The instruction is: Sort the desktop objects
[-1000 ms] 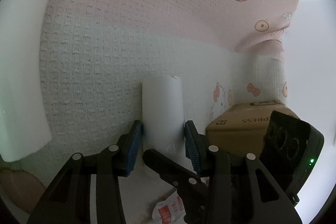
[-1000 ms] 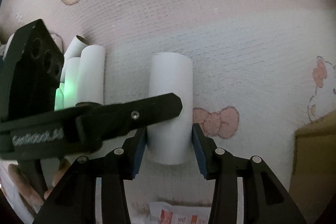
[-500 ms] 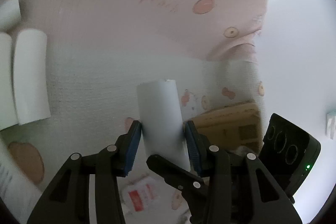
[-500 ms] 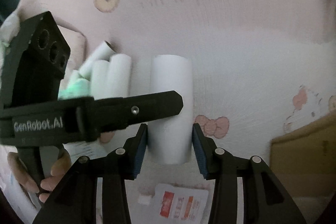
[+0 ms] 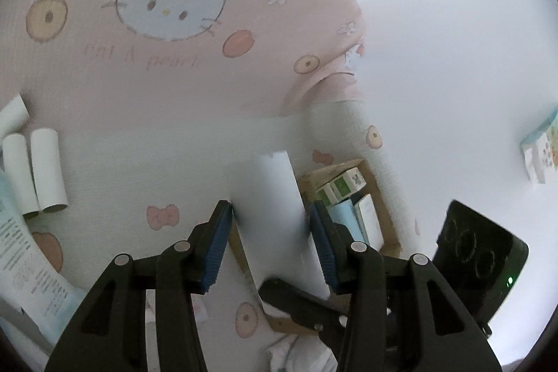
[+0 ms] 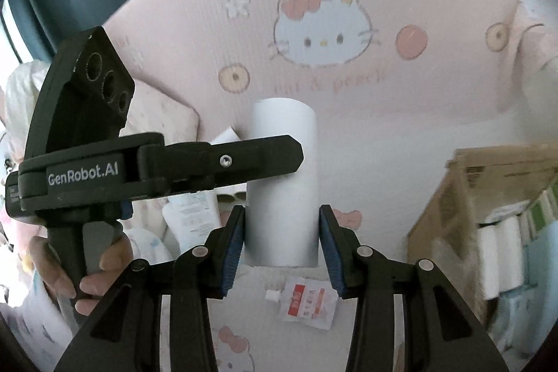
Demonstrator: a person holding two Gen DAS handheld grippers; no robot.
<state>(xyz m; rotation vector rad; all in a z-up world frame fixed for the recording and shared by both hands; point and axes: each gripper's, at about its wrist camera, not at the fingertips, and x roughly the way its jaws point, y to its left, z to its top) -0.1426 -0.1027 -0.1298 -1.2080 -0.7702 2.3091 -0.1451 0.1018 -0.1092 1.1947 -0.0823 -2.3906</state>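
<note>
Between my right fingers (image 6: pixel 280 246) stands a white paper roll (image 6: pixel 283 183), blocking the way straight ahead; my left gripper (image 6: pixel 275 154) crosses in front of it from the left, so that side is shut to me. Far ahead the pink cloth (image 6: pixel 348 114) lies bare, and I could pass there. To the right the open cardboard box (image 6: pixel 453 197) is packed with cartons and rolls. Near me a small sachet (image 6: pixel 308 300) lies on the cloth. In my left view, loose rolls (image 5: pixel 35 176) crowd the left edge, with bare cloth between them and my fingers.
</note>
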